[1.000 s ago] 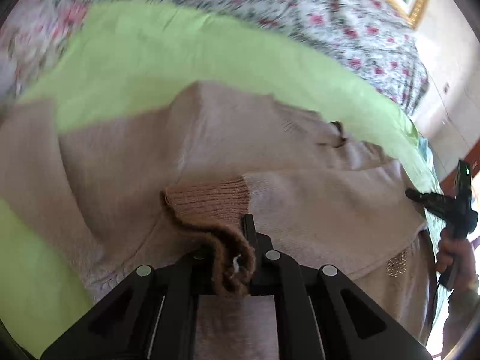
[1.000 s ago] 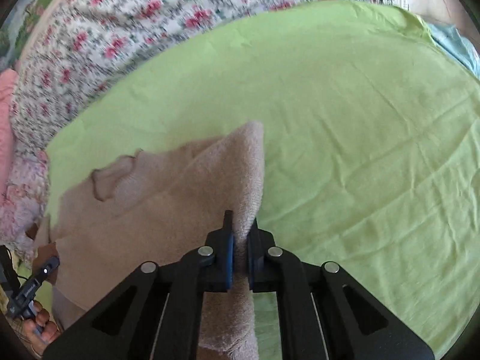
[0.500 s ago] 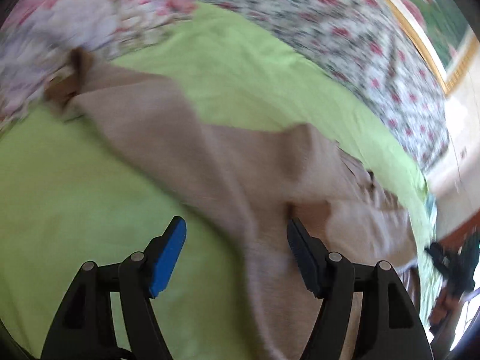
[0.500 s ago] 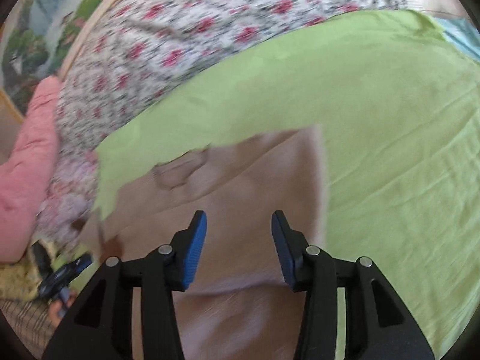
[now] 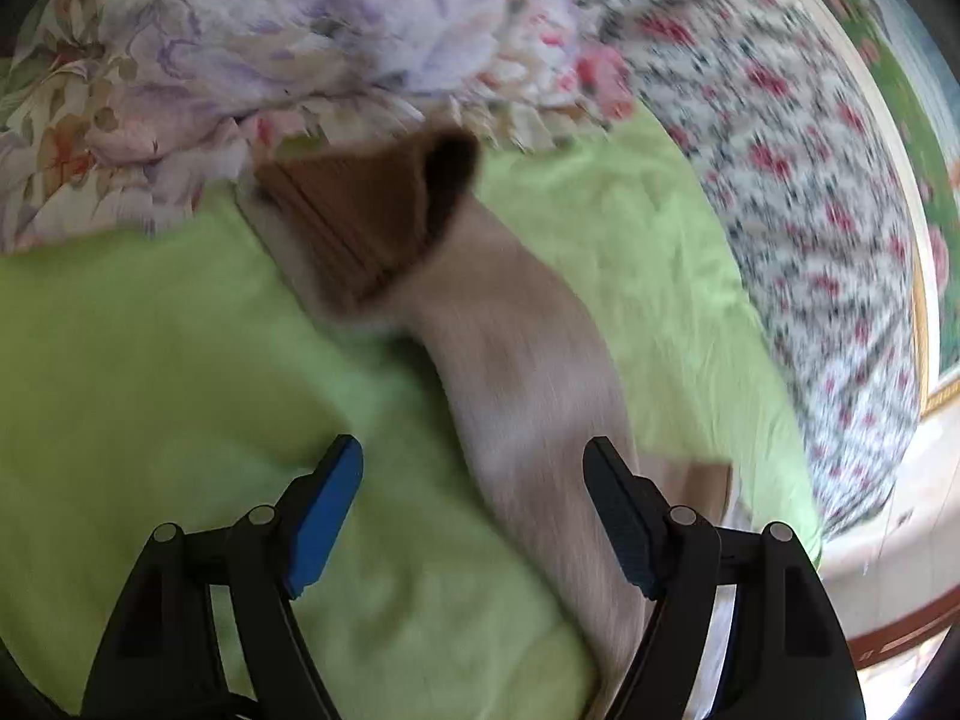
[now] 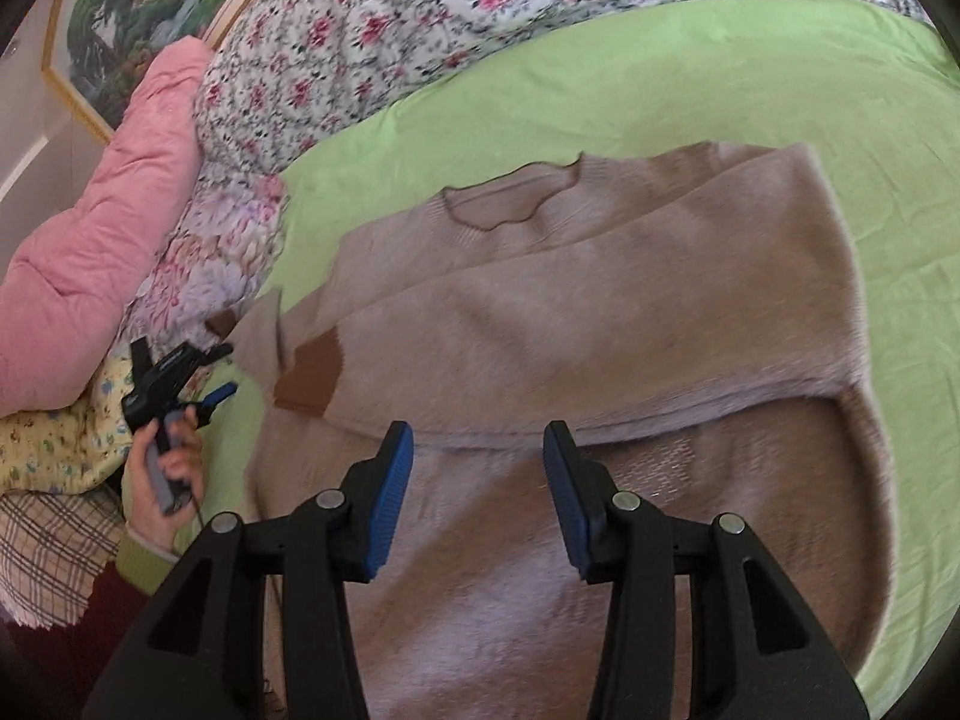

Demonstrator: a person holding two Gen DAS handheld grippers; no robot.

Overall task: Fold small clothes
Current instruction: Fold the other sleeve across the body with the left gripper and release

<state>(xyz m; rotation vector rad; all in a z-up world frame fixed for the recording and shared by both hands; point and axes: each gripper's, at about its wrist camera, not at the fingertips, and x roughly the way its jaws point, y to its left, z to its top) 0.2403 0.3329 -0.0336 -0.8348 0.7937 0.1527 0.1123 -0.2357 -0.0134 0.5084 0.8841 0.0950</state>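
A beige knit sweater (image 6: 600, 330) lies on the green sheet (image 6: 750, 72), neck hole at the far side. One sleeve is folded across the chest, its brown cuff (image 6: 309, 375) toward the left. My right gripper (image 6: 477, 480) is open and empty just above the sweater's lower body. In the left wrist view the other sleeve (image 5: 528, 372) stretches away to its brown cuff (image 5: 372, 216). My left gripper (image 5: 474, 504) is open and empty over that sleeve. It also shows in the right wrist view (image 6: 180, 375), held in a hand at the sweater's left side.
A floral quilt (image 6: 372, 30) lies along the far edge of the bed. A pink pillow (image 6: 102, 234) and a pale flowered blanket (image 5: 240, 42) lie at the left. A framed picture (image 6: 126, 18) hangs on the wall behind.
Both grippers have opened and let go of the sweater: the left dropped the brown cuff, the right dropped the sweater's side fold. The left gripper swung left toward the other sleeve.
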